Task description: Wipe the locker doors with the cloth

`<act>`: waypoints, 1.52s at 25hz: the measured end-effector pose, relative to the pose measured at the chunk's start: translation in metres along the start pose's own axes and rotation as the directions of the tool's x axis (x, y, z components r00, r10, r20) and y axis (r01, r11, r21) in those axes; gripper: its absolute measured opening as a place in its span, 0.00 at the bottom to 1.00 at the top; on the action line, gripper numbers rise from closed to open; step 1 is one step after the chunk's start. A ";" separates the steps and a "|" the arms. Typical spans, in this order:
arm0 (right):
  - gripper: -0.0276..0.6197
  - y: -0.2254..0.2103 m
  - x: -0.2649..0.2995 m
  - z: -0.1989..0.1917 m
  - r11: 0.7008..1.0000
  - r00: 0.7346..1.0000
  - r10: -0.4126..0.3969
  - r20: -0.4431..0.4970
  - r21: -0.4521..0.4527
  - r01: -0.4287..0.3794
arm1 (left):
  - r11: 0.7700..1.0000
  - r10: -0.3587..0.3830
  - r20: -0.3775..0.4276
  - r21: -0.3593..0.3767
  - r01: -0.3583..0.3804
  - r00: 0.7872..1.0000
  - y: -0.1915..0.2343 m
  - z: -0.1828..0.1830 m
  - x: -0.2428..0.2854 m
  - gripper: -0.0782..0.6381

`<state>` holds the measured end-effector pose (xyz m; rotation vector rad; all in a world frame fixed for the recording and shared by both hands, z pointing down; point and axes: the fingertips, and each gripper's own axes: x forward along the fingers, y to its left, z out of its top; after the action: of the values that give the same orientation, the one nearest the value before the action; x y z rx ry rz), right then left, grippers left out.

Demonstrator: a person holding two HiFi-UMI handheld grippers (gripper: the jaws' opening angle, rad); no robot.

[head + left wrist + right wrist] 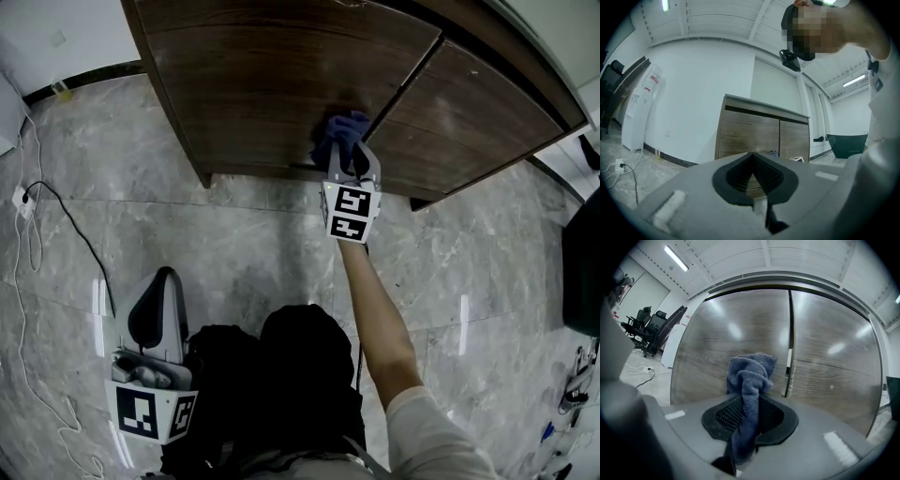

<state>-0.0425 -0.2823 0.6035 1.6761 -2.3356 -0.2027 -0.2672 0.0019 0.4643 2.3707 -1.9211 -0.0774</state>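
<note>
The right gripper point(749, 404) is clamped on a blue cloth point(751, 373). The bunched end of the cloth presses against the left locker door point(708, 348), just beside the gap to the right door point(834, 357). The bare right arm point(380, 309) reaches out nearly straight, with the gripper about level. The left gripper point(752, 157) hangs low by the person's side over the marble floor point(234, 234), its jaws closed together with nothing between them. The hand carrying it is hidden behind its marker cube point(150, 412), and the cloth covers its own contact with the door.
</note>
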 end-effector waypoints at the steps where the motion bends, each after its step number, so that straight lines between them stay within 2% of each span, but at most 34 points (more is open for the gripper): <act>1: 0.16 0.007 0.001 0.002 1.000 1.000 0.009 0.001 -0.001 -0.009 | 1.000 0.004 0.001 -0.001 -0.004 1.000 0.003 0.000 -0.002 0.11; 10: 0.16 0.081 0.018 0.013 0.991 0.992 0.128 0.010 -0.033 -0.128 | 0.999 0.043 -0.001 -0.005 -0.043 0.999 0.026 -0.001 -0.014 0.11; 19: 0.16 0.166 0.035 0.020 0.966 0.968 0.252 0.013 -0.059 -0.250 | 0.995 0.095 -0.012 -0.001 -0.095 0.995 0.053 -0.002 -0.031 0.11; 29: 0.16 0.257 0.053 0.019 0.908 0.916 0.401 -0.002 -0.133 -0.398 | 0.990 0.144 -0.034 -0.004 -0.144 0.989 0.079 -0.008 -0.040 0.11; 38: 0.16 0.301 0.061 0.006 0.862 0.875 0.482 -0.047 -0.157 -0.483 | 0.988 0.153 -0.049 -0.004 -0.153 0.987 0.086 -0.014 -0.039 0.11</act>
<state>-0.3365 -0.2421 0.6844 0.9690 -2.5643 -0.2783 -0.3572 0.0226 0.4858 2.1901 -2.0682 -0.0157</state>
